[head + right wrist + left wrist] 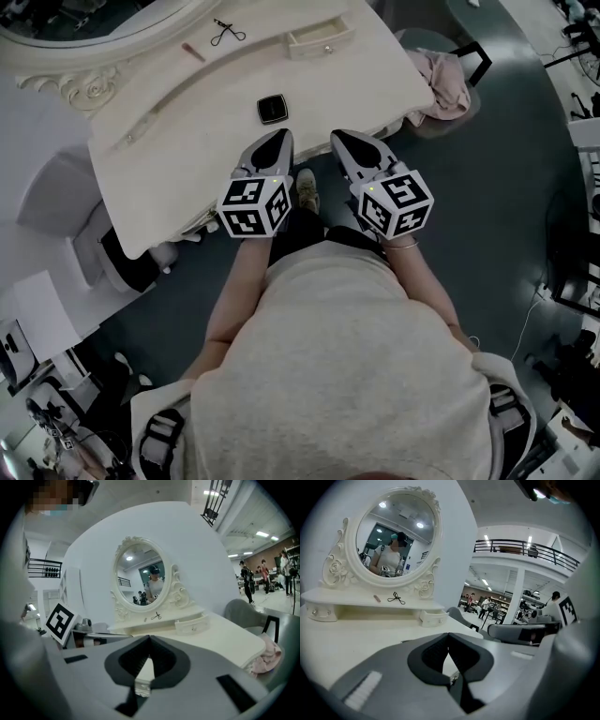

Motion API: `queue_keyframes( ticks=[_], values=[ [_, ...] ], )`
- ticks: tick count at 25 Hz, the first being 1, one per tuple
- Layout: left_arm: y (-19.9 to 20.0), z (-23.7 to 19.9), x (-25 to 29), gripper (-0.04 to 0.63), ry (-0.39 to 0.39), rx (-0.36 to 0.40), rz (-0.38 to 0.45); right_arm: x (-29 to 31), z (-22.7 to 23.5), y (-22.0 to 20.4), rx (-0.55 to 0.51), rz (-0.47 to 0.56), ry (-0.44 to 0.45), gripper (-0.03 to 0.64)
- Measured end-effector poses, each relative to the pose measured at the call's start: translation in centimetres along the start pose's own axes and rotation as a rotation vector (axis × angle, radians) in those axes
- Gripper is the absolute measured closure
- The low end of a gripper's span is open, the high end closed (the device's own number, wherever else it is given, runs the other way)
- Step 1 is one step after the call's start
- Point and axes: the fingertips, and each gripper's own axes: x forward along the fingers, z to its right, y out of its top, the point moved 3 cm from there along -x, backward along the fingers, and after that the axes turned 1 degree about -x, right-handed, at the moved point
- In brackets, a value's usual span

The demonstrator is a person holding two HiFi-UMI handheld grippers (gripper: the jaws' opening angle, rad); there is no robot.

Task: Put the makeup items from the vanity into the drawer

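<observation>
The cream vanity carries a black compact near its front edge. On its raised shelf lie a black eyelash curler and a small pinkish stick. A little drawer at the shelf's right end stands pulled out. My left gripper is shut and empty, hovering over the front edge just below the compact. My right gripper is beside it, also shut and empty. The left gripper view shows the curler, the stick and the drawer far ahead of the left gripper.
An oval mirror stands behind the shelf. A pink cloth is draped over a grey chair at the vanity's right. A white stool sits at the left. People stand in the distance.
</observation>
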Motion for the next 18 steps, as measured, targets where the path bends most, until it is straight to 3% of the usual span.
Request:
queue_keyframes(
  ticks=[8,13,18],
  values=[
    [4.5,-5.8,4.2,0.586,0.025,-0.011,0.011,6.6,3.1,3.3,-0.012,-0.008,-0.006,0.607],
    [5.4,-8.4,5.9,0.586,0.011,0.05,-0.007,9.7,4.8,4.4,-0.002,-0.014,-0.031,0.607],
    [5.5,-10.1,7.4,0.586,-0.021,0.041,-0.028,11.9,5.6,4.4,0.011,-0.032,-0.039,0.607]
  ],
)
